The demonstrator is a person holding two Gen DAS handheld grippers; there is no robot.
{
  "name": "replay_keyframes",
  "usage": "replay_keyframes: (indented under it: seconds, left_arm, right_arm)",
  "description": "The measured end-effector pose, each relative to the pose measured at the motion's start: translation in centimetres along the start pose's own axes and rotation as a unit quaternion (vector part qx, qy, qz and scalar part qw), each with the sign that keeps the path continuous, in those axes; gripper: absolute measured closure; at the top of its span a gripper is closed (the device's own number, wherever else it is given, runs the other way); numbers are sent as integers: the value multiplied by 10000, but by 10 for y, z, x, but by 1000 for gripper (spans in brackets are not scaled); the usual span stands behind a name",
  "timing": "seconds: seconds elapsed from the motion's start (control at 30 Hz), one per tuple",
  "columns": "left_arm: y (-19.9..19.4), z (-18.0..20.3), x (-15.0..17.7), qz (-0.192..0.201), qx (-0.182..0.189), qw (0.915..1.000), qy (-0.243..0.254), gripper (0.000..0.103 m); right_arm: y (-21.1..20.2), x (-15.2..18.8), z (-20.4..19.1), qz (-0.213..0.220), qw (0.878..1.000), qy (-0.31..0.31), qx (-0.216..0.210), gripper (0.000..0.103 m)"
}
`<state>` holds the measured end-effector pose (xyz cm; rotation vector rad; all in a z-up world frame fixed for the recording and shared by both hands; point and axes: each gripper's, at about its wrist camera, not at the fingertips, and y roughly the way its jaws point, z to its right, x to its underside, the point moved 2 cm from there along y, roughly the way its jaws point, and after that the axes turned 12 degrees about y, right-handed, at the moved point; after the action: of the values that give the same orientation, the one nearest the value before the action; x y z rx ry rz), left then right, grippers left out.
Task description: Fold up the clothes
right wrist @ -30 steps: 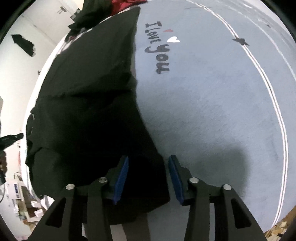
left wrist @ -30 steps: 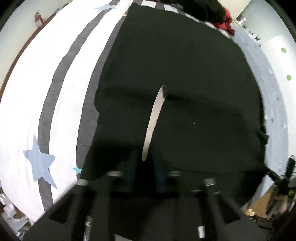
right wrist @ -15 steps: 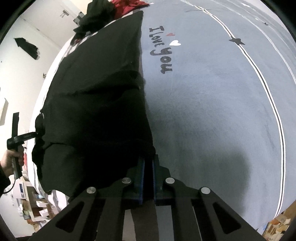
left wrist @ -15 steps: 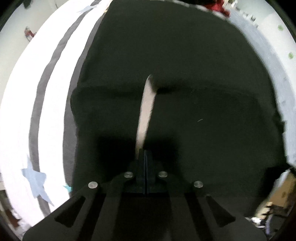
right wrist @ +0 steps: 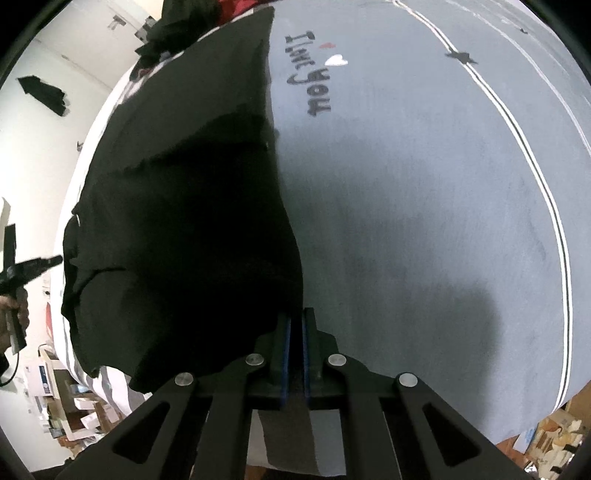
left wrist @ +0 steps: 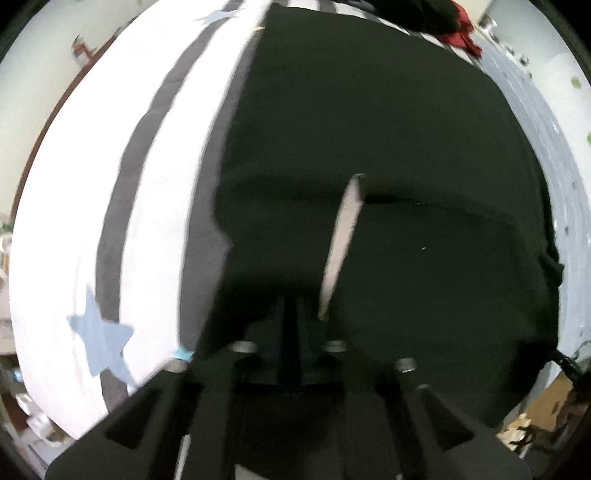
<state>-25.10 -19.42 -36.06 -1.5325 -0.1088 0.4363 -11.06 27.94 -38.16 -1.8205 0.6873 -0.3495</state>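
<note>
Black garment (left wrist: 369, 129) apparently pinched by both grippers.

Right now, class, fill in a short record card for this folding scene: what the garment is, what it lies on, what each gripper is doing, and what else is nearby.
garment: black garment, spread out, near part doubled over
surface: bed; white sheet with grey stripes and blue stars on one side, grey-blue cover reading "I love you" on the other
left gripper: shut on the garment's near edge
right gripper: shut on the garment's near corner
nearby: dark and red clothes pile at the far end
step: near edge pinched, fold not finished
</note>
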Motion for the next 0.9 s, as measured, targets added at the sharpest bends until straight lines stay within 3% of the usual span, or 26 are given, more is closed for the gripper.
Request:
replay_keyframes:
  seconds: [0.07, 0.13, 0.2, 0.33, 0.47, 0.5, 0.6, 0.67, 0.73, 0.9]
  left_arm:
    - [5, 11, -9, 96, 121, 9999, 63, 55]
    - [10, 21, -22, 310, 104, 9993, 162, 48]
    - [18, 28, -35, 408, -104, 9986, 312, 47]
    - [30, 35, -50, 434, -114, 9980, 455, 47]
    - [35, 40, -58, 573, 10, 9971, 495, 48]
    - [36, 40, -60, 577, 38, 9972, 476, 48]
    - [35, 48, -55, 680, 228, 9964, 445, 60]
    - [35, 52, -56, 684, 297, 9958, 535, 84]
    - [33, 59, -57, 703, 294, 9948, 678, 94]
    - [22, 56, -58, 827, 528, 9940, 491, 96]
  right_arm:
    - [3, 2, -3, -2, 9999, -106, 76, 99]
    - [2, 1, -6, 53, 9998, -154, 95, 99]
    - [-2, 0, -7, 134, 9997, -182, 84, 98]
    - [-19, -6, -13, 394, 9989, -238, 55, 94]
    - [-43, -24, -21, 805, 9965, -235, 27, 69]
    - [-47, -31, -23, 908, 9956, -213, -23, 67]
    - [-43, -59, -31, 1049, 9942, -176, -145, 65]
    - [-30, -77, -37, 1014, 9944, -141, -249, 64]
    - [-12, -94, -44, 873, 9954, -112, -371, 64]
    - [34, -114, -64, 415, 9970, -452, -467, 64]
